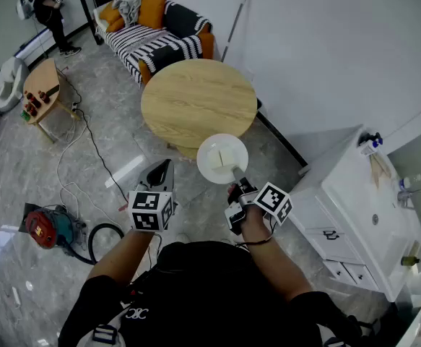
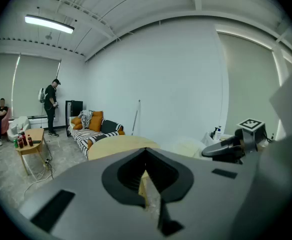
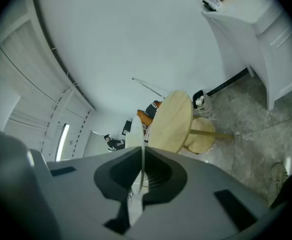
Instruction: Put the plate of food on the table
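A white plate [image 1: 217, 150] with a pale slab of food [image 1: 229, 155] hangs level just off the near edge of the round wooden table [image 1: 196, 100]. My right gripper [image 1: 237, 174] is shut on the plate's near rim. In the right gripper view the plate [image 3: 137, 149] shows edge-on between the closed jaws, with the table [image 3: 173, 121] beyond it. My left gripper [image 1: 162, 170] hangs to the plate's left over the floor, shut and holding nothing. The left gripper view shows its closed jaws [image 2: 148, 184], the table [image 2: 118, 144] and the plate [image 2: 188, 146].
A white cabinet [image 1: 354, 208] stands at the right. A striped sofa with orange cushions [image 1: 152, 27] sits behind the table. On the left are a small side table with bottles [image 1: 40, 92], a red vacuum [image 1: 44, 226], floor cables and a standing person [image 1: 48, 9].
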Tool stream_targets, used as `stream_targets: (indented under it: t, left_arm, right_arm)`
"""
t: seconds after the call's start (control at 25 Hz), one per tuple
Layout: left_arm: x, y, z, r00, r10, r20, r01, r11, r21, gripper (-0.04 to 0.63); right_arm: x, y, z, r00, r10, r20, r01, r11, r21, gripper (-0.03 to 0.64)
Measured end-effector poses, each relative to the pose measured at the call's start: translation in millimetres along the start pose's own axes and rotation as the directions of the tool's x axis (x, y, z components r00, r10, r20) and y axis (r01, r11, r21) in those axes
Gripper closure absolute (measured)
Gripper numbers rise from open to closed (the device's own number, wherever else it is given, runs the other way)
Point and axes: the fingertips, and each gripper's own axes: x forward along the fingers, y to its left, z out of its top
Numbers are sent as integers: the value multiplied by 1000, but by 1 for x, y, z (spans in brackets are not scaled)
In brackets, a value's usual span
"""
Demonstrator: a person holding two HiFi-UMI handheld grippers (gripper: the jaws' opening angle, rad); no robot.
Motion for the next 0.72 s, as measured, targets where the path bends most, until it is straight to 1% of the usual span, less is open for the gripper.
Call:
stream_targets:
  t: [0.16, 0.32, 0.48, 0.72]
  left_arm:
    - [1, 4, 3, 1000, 5, 9, -5, 1000, -2, 588]
    - [3, 3, -2, 1000, -9, 3, 9, 1000, -10, 588]
    - [4, 2, -4, 1000, -15, 0, 15, 1000, -9, 588]
    - [4, 1, -5, 1000, -21, -1, 21, 1000, -9, 588]
  right_arm:
    - [3, 3, 2, 1000, 5, 1, -5, 1000, -8, 600]
    - [2, 5, 2, 1000, 18, 4, -18, 1000, -16, 600]
    - [2, 4, 1, 1000, 2, 5, -2, 1000, -30, 600]
    - [1, 0, 1, 1000, -10, 18, 11, 1000, -4, 600]
